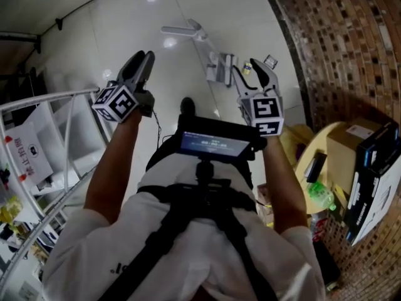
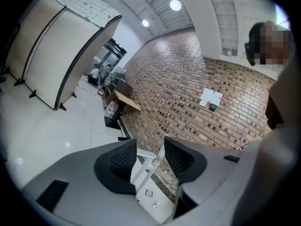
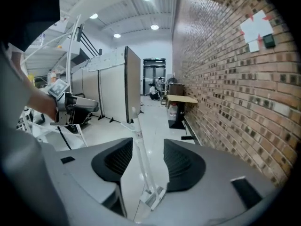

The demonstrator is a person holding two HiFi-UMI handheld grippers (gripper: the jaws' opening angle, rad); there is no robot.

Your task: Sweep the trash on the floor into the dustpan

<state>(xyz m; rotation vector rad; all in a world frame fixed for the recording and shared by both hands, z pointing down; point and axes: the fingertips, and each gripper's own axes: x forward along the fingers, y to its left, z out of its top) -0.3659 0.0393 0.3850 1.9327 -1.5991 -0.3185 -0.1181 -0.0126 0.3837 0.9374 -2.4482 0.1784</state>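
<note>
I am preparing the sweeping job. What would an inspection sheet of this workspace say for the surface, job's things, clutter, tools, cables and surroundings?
Surface: glossy white tiled floor, with lamp reflections.
Job's things: white long-handled broom and dustpan on the floor near the wall, with small pieces of trash beside them.
Clutter: brown cardboard box and dark boxes on a round yellow table.
Tools: left tool and right tool are both open and empty.
Cables: thin black cable hangs below the left tool.
Surroundings: brown brick wall on the right, white metal rack on the left.
</note>
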